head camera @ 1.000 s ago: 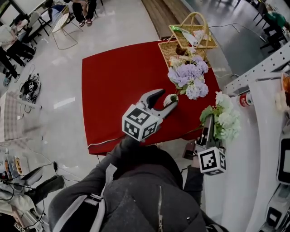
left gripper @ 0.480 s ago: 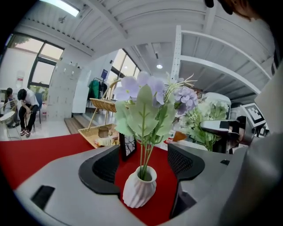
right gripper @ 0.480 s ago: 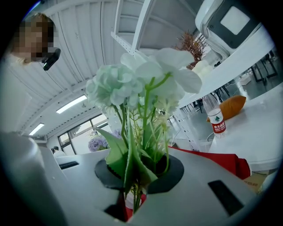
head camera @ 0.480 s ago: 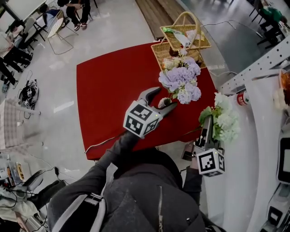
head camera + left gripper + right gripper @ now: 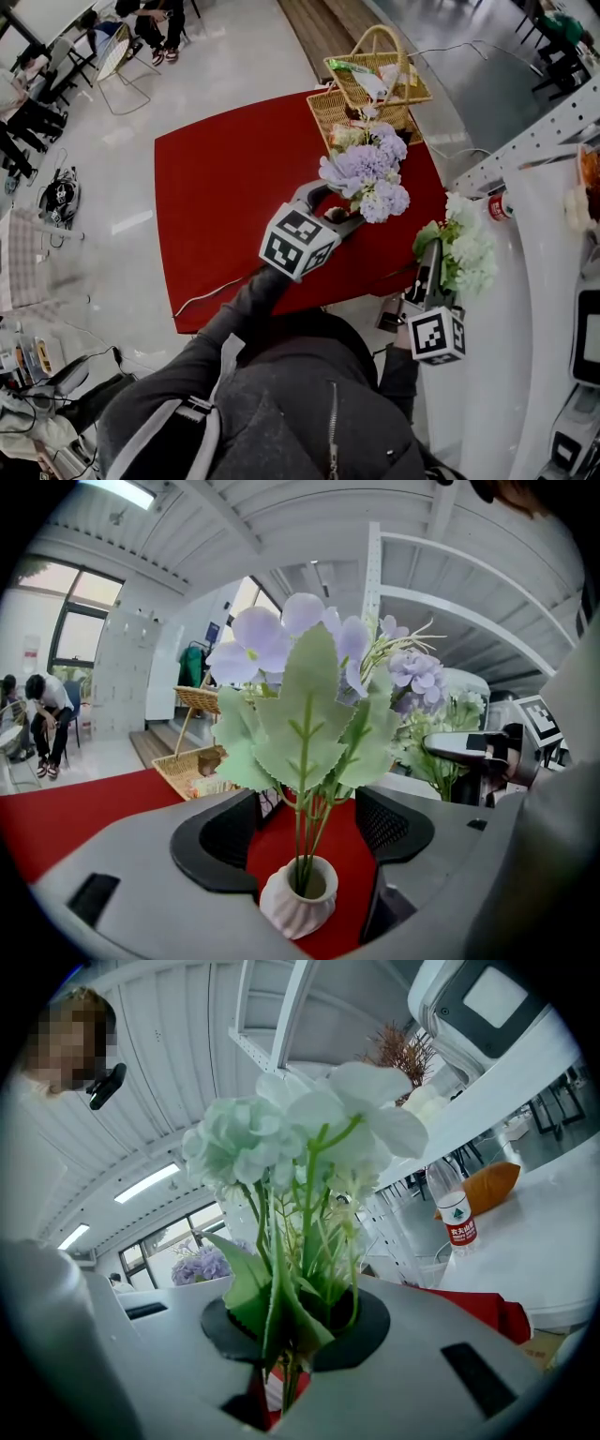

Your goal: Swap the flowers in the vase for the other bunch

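Left gripper (image 5: pixel 330 208), jaws apart, one on either side of the white ribbed vase (image 5: pixel 298 907), which stands on the red counter (image 5: pixel 225 187); whether either jaw touches the vase cannot be told. The purple bunch (image 5: pixel 362 174) sits in the vase, stems upright. Beyond the vase, wicker baskets (image 5: pixel 375 84). Right of the vase, past the counter's edge, the right gripper (image 5: pixel 431 258), jaws clamped on the stems of the white-green bunch (image 5: pixel 466 246).

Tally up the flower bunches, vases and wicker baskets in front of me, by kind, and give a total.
Artificial flower bunches: 2 (lilac bunch, white bunch)
Small white ribbed vase: 1
Woven wicker baskets: 2 (handled basket, low tray basket)
Total: 5
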